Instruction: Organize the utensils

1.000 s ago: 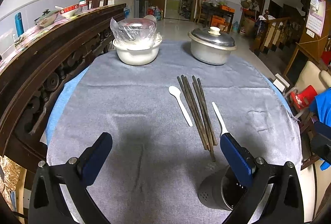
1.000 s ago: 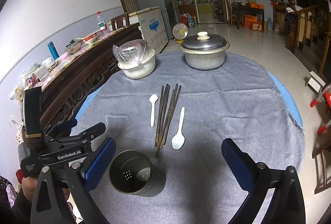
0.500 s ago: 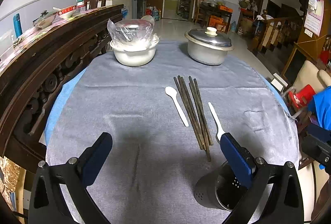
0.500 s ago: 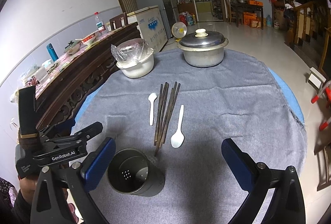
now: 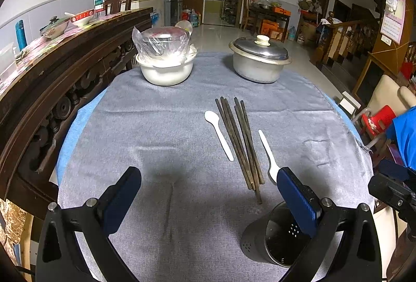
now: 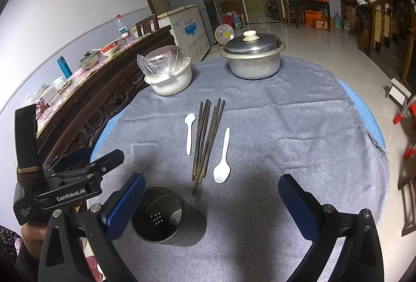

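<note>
Left gripper [image 5: 208, 193]: jaws wide, nothing between, above grey cloth [image 5: 156, 126]. Right gripper [image 6: 210, 200]: wide too, gripping nothing. Holder [image 6: 166, 217] upright at near edge, just beside left finger of right gripper. Beyond: chopsticks [image 6: 208, 139] bundled mid-cloth, a white spoon [image 6: 189, 131] left, another spoon [image 6: 223, 162] right. At far edge: bowl [image 5: 165, 71], pot [image 5: 260, 61].
</note>
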Demonstrator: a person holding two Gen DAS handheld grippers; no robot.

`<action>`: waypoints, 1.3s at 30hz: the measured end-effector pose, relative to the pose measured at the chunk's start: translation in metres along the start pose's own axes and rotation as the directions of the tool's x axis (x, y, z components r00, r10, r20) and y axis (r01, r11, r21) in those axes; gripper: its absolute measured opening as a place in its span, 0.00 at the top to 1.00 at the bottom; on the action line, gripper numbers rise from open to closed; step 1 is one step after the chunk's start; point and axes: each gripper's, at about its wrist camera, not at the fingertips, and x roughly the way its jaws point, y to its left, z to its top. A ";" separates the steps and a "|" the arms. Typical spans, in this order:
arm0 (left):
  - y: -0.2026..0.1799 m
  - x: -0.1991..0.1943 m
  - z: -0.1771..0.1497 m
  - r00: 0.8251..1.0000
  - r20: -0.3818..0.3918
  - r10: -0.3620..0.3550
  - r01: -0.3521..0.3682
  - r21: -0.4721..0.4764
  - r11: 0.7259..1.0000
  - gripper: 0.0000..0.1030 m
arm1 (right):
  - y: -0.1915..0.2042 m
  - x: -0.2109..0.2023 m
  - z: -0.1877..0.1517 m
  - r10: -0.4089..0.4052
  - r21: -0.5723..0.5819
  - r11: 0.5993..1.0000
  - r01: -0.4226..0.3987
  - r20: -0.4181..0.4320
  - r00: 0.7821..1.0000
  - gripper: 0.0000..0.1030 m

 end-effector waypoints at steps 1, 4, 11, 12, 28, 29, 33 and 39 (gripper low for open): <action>0.000 0.000 0.000 1.000 -0.001 -0.001 0.001 0.001 1.000 0.00 | -0.001 0.000 0.000 0.002 0.004 1.000 -0.002 0.000 1.000 0.00; -0.001 -0.001 0.000 1.000 -0.002 -0.005 0.005 0.001 1.000 0.00 | -0.004 0.001 0.000 0.005 0.014 1.000 -0.005 -0.002 1.000 0.00; -0.001 0.002 0.000 1.000 -0.009 -0.025 0.024 -0.011 1.000 0.00 | -0.010 0.005 0.000 0.030 0.042 0.999 -0.029 -0.021 0.999 0.00; -0.001 0.002 0.001 1.000 -0.011 -0.026 0.026 -0.012 1.000 0.00 | -0.012 0.007 0.000 0.032 0.051 0.998 -0.030 -0.024 0.999 0.00; 0.001 0.006 0.002 0.999 -0.027 -0.035 0.034 -0.025 0.999 0.00 | -0.013 0.017 0.003 0.047 0.068 0.997 -0.044 -0.048 0.998 0.00; 0.002 0.006 0.002 0.999 -0.027 -0.036 0.036 -0.027 0.999 0.00 | -0.013 0.017 0.004 0.049 0.070 0.997 -0.046 -0.050 0.998 0.00; 0.005 0.009 0.004 0.999 -0.031 -0.040 0.038 -0.034 0.999 0.00 | -0.012 0.021 0.005 0.052 0.072 0.996 -0.047 -0.060 0.997 0.00; 0.010 0.014 0.005 0.998 -0.039 -0.050 0.048 -0.045 0.998 0.00 | -0.012 0.028 0.009 0.057 0.076 0.996 -0.051 -0.076 0.995 0.00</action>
